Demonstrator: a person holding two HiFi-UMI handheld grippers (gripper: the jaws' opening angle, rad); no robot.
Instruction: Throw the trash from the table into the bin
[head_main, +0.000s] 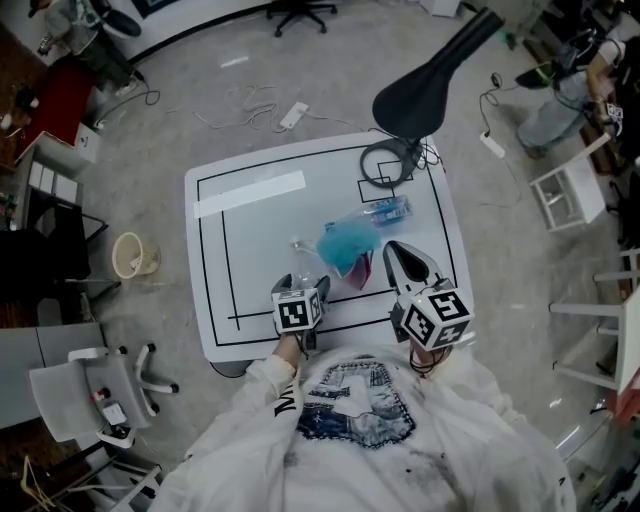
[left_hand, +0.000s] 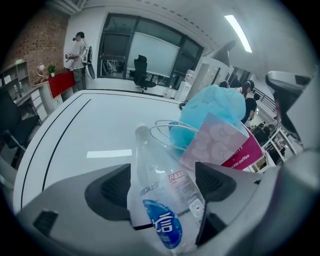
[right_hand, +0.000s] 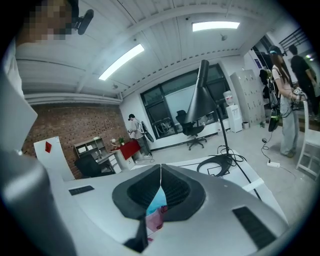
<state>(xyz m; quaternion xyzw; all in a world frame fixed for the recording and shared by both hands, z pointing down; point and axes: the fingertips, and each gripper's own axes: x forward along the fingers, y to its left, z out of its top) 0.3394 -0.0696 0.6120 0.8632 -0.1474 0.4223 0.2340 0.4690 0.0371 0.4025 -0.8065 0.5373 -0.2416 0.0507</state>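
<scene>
Centre of the left gripper view: the left gripper (left_hand: 162, 185), tilted down over the white table (head_main: 250, 240). Jaws spread wide, with a clear plastic bottle (left_hand: 152, 170) lying on its side between them, neck pointing away toward mid-frame, labelled body (blue roundel, red print) nearest the camera. One pad close on each side of the bottle; no dent in the plastic, so no firm squeeze to be made out.

Just beyond the bottle's neck, right of centre in the same view: a crumpled blue bag (left_hand: 212, 107), with a pink paper packet (left_hand: 212, 142) leaning against its front. Same heap at the middle of the table in the head view, plus a second bottle (head_main: 385, 212) at the bag's upper right side.

Centre of the right gripper view: the right gripper (right_hand: 160, 170), jaws pressed together tip to tip, holding nothing. Below the closed tips, only a sliver of blue and pink from the heap. In the head view, just right of the heap, near the table's lower right corner.

Left of the head view, on the floor, well apart from the table: the small beige bin (head_main: 128, 255), mouth upward.

Upper left of the table: a strip of white tape (head_main: 250, 193). Upper right: a black lamp (head_main: 430, 75), its ring base on the tabletop.
</scene>
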